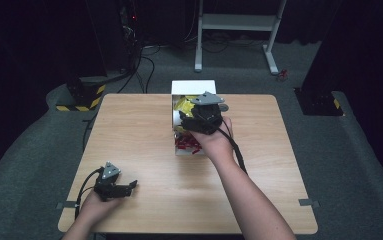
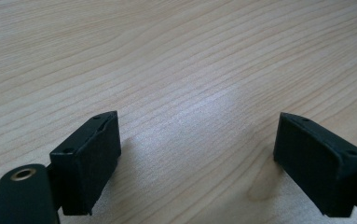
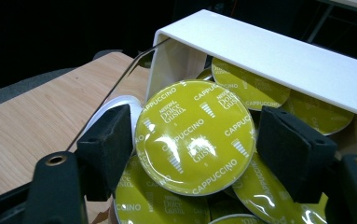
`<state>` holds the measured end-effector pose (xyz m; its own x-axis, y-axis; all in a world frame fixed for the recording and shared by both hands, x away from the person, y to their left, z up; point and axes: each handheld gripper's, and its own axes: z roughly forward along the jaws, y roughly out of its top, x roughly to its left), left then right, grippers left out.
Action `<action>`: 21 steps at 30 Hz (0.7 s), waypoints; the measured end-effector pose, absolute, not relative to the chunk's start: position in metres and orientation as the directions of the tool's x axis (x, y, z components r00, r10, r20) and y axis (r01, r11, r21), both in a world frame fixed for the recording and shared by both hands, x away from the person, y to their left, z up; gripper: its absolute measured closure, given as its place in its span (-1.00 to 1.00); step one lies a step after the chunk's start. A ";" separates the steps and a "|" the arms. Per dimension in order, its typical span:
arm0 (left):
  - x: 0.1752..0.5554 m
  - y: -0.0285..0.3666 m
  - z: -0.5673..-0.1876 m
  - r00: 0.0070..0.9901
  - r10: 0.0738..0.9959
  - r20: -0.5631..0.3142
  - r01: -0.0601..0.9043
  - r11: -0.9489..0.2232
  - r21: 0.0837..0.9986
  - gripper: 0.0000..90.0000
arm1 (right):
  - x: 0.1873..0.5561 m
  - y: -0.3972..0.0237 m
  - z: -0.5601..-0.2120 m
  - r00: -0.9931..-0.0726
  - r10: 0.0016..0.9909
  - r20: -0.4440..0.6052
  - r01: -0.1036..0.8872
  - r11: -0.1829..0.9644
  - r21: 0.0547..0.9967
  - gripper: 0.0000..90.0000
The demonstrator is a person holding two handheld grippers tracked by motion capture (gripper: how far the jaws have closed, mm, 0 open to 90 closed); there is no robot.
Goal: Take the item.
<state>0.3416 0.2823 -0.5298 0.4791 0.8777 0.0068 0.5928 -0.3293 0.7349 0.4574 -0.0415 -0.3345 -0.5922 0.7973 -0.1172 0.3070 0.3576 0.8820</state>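
Bench [image 1: 144, 165] grain is all that is lying ahead of your left gripper [image 2: 197, 163]: its jaws are standing wide with bare wood between them, and nothing is sitting near either pad. In the high view that left gripper [image 1: 129, 187] is resting low near the front left corner, well apart from the box.

Moving right, your right gripper [image 3: 192, 149] is reaching into the white box [image 3: 278, 51], which is lying open toward you at the far middle of the bench. Between its jaws a green coffee capsule [image 3: 195, 135] is sitting foil-face up, tilted toward the camera. The left pad is touching the capsule's rim; the right pad is just beside the opposite rim, and I cannot tell whether it is pressing yet. So the jaws are standing at a middling width around the capsule, with the disc's flat face running across the gap between them. Your right hand is clearly the nearer one; the left is far off.

Printing on the foil is reading "NESCAFÉ Dolce Gusto" and "CAPPUCCINO", repeated around the lid with small bar marks. More green capsules [image 3: 255, 88] of the same print are lying beyond and below the jaws inside the box. In the high view, red items [image 1: 186, 145] are showing at the box's near end, just beside your right gripper [image 1: 201, 120]; what they are is too small to tell.
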 end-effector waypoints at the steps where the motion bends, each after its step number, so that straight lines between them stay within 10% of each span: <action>1: 0.342 0.282 -0.530 0.479 0.878 0.007 0.593 -0.329 0.735 -0.66 | 0.458 -0.042 -0.334 -0.592 0.797 -0.117 0.308 0.358 0.882 -0.34; 21: 0.342 0.282 -0.530 0.477 0.879 0.001 0.594 -0.323 0.737 -0.66 | 0.451 -0.043 -0.329 -0.596 0.792 -0.134 0.293 0.370 0.882 -0.15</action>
<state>0.3415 0.2820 -0.5299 0.4769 0.8789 0.0012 0.5941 -0.3233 0.7366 0.4510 -0.0432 -0.3287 -0.5960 0.7918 -0.1339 0.2930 0.3697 0.8817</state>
